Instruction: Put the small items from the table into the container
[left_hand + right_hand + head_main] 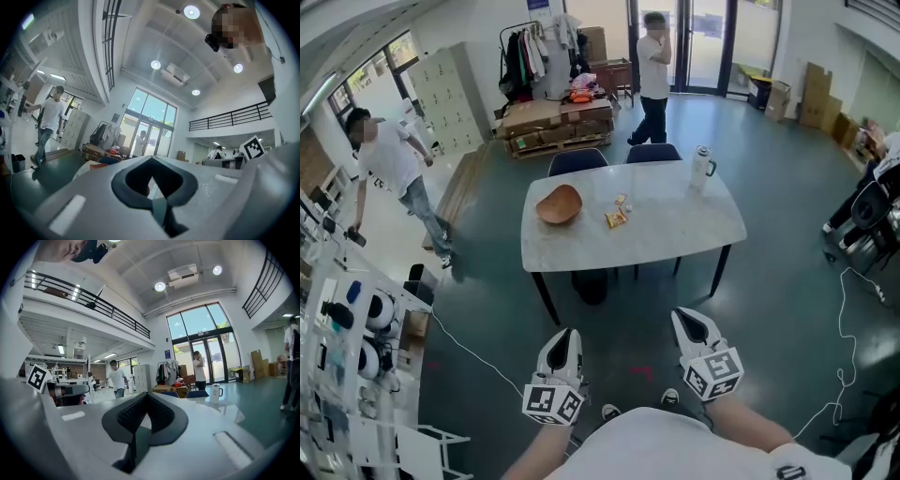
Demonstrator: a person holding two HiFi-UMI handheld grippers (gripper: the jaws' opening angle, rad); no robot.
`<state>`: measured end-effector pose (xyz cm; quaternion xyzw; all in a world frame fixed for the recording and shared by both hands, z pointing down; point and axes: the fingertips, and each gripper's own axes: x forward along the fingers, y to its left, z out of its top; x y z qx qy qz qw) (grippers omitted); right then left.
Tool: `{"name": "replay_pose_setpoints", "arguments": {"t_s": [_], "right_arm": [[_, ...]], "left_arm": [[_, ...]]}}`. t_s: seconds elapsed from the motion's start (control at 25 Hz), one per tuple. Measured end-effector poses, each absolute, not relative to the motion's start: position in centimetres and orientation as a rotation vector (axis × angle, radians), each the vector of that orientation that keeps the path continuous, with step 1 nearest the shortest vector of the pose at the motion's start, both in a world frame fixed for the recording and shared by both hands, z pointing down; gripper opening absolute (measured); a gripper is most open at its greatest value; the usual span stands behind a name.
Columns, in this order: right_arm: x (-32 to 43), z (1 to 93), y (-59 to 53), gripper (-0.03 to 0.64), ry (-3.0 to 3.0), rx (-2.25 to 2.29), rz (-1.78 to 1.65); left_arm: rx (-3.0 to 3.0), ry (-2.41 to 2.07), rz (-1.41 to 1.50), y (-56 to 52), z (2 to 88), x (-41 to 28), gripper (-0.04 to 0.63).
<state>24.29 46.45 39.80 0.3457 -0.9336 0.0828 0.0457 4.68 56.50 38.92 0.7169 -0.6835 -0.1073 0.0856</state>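
Since I'm standing well back from the table [675, 230], I'm holding the left gripper [565, 334] and right gripper [687, 317] low, both pinched closed on nothing. Snack packets [616, 218] are lying mid-table at 12 o'clock, and the wooden bowl [559, 204] is sitting near them at 11.

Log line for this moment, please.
task: not started | left gripper: shut, empty | right gripper: shut, empty | packets: on table, beside bowl
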Motion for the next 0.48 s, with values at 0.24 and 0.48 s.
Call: {"name": "replay_pose_setpoints", "arguments": {"t_s": [0.24, 0.48], "right_arm": [[22.5, 39.9, 47.1, 0.027, -2.839, 1.086, 0.254], [20.5, 40.2, 47.4, 0.028, -2.817, 1.101, 0.238]], "left_arm": [[2.167, -2.009, -0.322, 56.9, 38.7, 3.0, 0.002], [2.196, -1.975, -0.336, 56.6, 39.5, 1.3, 0.002]]}}
